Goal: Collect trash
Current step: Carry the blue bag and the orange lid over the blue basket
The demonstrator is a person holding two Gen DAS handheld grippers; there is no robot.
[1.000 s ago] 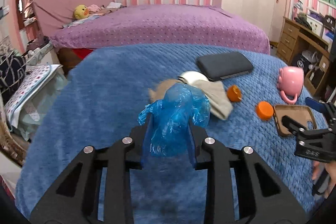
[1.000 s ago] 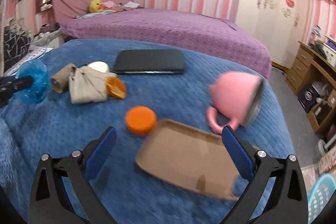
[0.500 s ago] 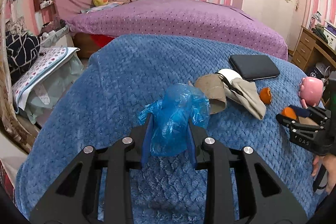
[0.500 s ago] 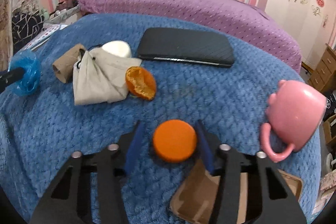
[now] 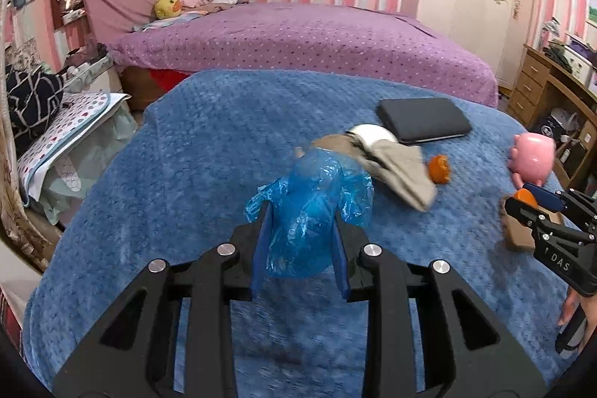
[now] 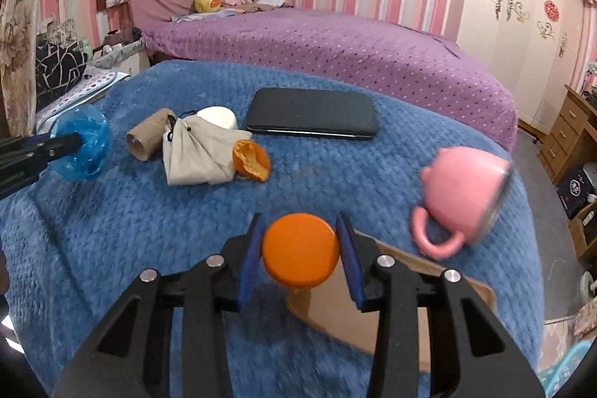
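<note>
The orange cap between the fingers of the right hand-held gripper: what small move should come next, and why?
Probably lift it straight up. The right hand-held gripper has just been closing, and its blue pads now sit against both sides of the orange cap, just above the blue blanket and the cardboard sheet. The left hand-held gripper already holds a blue plastic bag.

Left wrist camera low over the blue blanket (image 5: 186, 152), facing the purple bed (image 5: 298, 40) from the blanket's near left, right wrist camera close above its near right, same facing, both share the black case (image 5: 423, 120) (image 6: 311, 112).
</note>
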